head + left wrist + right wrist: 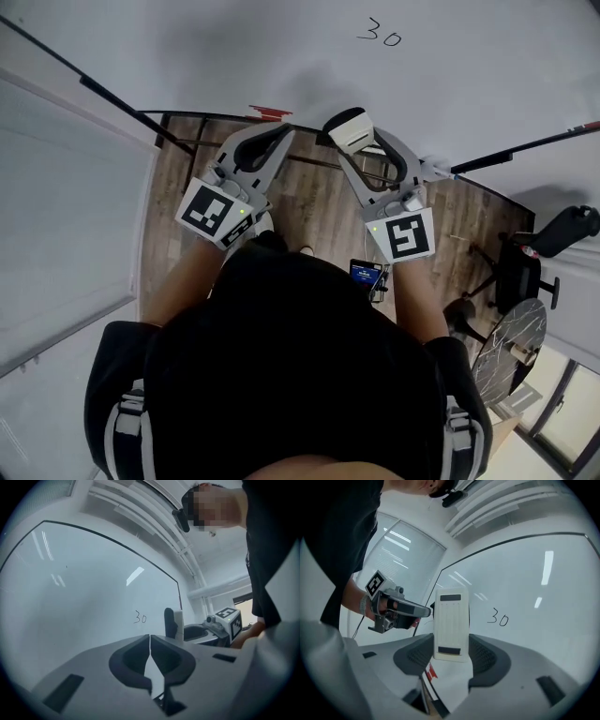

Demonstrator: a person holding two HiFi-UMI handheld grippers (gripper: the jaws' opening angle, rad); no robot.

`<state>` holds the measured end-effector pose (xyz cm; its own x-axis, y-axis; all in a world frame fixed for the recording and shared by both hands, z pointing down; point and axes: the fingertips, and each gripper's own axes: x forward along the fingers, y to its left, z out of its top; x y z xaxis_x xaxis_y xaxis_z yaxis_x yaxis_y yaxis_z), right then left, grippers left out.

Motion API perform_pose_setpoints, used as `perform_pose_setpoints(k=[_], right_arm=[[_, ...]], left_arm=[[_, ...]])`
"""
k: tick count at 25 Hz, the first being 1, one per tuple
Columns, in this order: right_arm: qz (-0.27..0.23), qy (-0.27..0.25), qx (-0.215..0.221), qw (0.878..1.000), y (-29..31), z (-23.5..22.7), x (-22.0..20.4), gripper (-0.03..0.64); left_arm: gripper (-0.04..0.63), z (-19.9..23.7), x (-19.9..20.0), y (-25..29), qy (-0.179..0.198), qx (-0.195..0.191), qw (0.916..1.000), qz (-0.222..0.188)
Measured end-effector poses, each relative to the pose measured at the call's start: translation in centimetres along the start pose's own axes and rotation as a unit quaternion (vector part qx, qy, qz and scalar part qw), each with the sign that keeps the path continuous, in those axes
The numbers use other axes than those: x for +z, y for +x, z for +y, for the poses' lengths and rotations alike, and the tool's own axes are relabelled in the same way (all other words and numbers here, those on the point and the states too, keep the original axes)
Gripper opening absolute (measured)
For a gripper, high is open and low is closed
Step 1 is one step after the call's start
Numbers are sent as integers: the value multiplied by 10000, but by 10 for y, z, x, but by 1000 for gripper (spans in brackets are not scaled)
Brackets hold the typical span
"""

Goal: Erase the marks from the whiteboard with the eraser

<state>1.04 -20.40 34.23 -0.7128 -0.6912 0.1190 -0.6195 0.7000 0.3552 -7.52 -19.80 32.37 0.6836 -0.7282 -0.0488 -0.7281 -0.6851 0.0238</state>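
The whiteboard (309, 56) fills the top of the head view, with "30" (380, 35) handwritten in black on it. My right gripper (352, 133) is shut on a white eraser (347, 129), held below and left of the mark and apart from it. In the right gripper view the eraser (451, 623) stands upright between the jaws, and the "30" (498, 617) lies to its right. My left gripper (279, 134) is shut and empty, just left of the eraser. Its own view shows the jaws meeting, with the "30" (139, 617) and the eraser (173, 623) beyond.
The board's dark lower edge (206, 117) carries a small red object (265, 113). Below it is wooden floor (178, 178). A black office chair (553, 239) and a round marble table (511, 347) stand at the right. A window wall (405, 557) lies to the left.
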Motion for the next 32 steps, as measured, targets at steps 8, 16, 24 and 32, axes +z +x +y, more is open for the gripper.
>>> perform_pose_setpoints(k=[8,16,24,32], right_arm=[[732,-2151,-1222,9661,61,-63,39,230],[1281,-3300,-1716,9194,104,-96,67,230],[1570,-4014,-1671,8867,132,-115,69,230],[1345,-3811,-1669,8993,111,-131,58,230]], left_arm=[[8,58,14,35,54,-473,9988,-108],[8,92,10,48,3,-779,9969,-75],[8,100,7,70,-74,-715,9974,-90],[8,86,-4,86,-113,-508,9986,36]])
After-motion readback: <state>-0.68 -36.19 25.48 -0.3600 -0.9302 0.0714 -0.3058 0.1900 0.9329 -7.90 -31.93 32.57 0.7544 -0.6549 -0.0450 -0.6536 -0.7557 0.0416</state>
